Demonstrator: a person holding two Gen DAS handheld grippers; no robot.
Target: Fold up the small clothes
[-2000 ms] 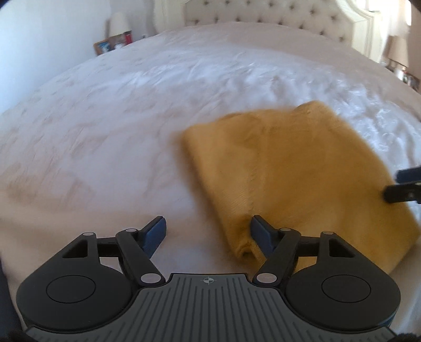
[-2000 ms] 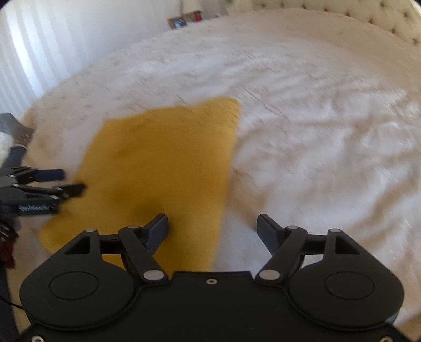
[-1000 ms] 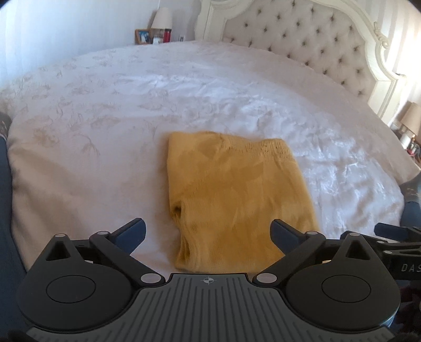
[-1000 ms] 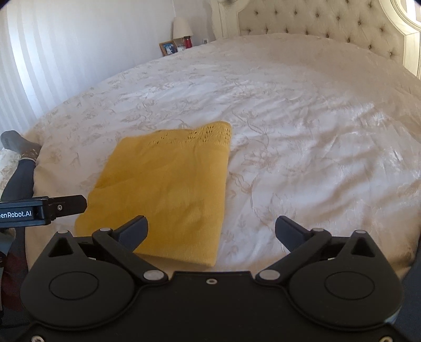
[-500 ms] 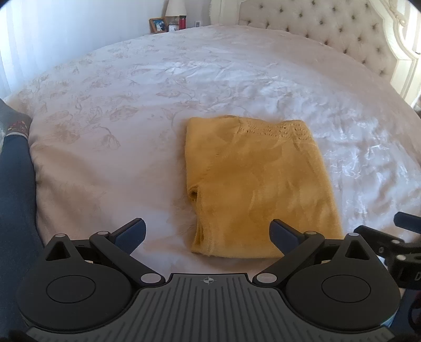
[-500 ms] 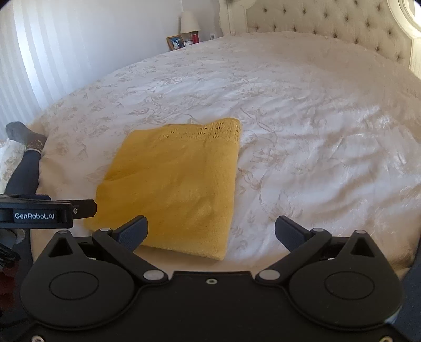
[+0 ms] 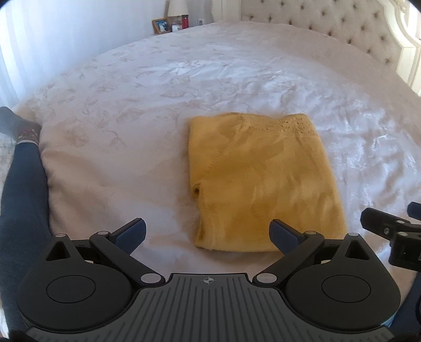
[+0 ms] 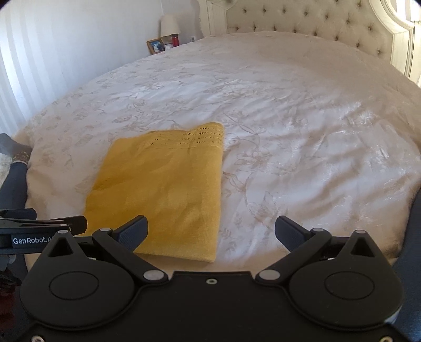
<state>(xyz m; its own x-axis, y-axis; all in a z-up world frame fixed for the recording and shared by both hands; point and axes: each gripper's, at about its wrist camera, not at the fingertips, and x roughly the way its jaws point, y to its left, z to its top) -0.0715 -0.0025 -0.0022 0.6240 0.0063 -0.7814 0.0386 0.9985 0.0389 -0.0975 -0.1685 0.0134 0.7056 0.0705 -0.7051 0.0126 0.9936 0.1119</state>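
Left gripper point(image 7: 208, 231): fingers spread wide, nothing between them, held above the near edge of the bed; its side also shows at the left of the right wrist view point(image 8: 60, 223).

Right gripper point(image 8: 211, 230): fingers spread wide, holding nothing, held just beside the left one; its tip shows at the right edge of the left wrist view point(image 7: 381, 229).

Yellow knit garment point(image 7: 260, 181): folded into a flat rectangle, openwork band along its far edge, lying on the bed near the front edge, touched by neither gripper.

Bed point(image 8: 302, 118): white floral-patterned cover, tufted headboard point(image 8: 302, 18) at the far end.

Far corner: lamp point(image 8: 168, 25), picture frame point(image 8: 155, 45), red jar point(image 8: 175, 39).

Left edge: person's leg in dark trousers point(image 7: 23, 189), patterned sock point(image 7: 18, 125).
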